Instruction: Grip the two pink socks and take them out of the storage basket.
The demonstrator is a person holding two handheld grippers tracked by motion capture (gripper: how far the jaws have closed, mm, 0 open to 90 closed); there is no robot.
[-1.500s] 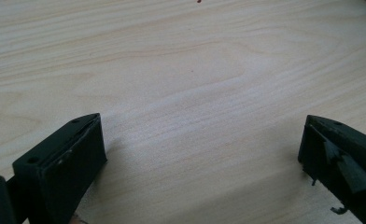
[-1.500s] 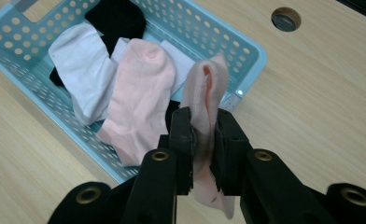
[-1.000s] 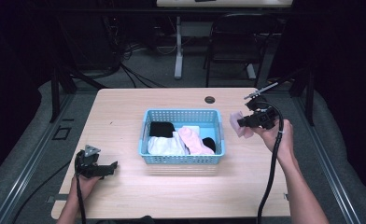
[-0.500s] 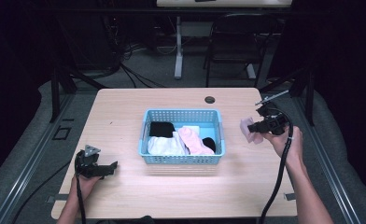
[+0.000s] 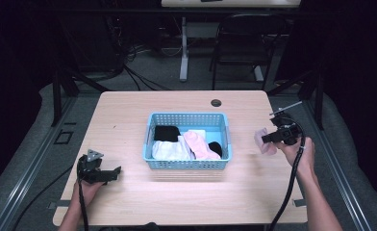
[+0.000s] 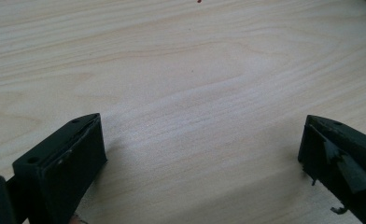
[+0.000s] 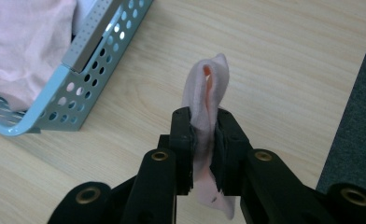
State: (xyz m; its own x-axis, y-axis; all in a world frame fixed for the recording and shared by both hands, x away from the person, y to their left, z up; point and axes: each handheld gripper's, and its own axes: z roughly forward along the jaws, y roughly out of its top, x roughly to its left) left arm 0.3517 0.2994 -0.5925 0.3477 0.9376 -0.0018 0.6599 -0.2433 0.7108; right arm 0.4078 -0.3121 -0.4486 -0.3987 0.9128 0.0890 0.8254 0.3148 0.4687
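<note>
We are clamping the right claw (image 7: 203, 154) on a pink sock (image 7: 205, 100) hanging beside the basket (image 5: 186, 163), while our left claw (image 6: 202, 163) is resting apart on the bench (image 5: 129, 115).

Place: a lab or recording studio.
Signs: my wooden table (image 5: 129, 120), floor cables (image 5: 138, 53), dark surroundings, black chair (image 5: 239, 45).

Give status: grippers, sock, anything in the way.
Right gripper shut on pink sock, right of basket. Left gripper open over bare table. Basket holds more clothes; table beside the sock bare.
</note>
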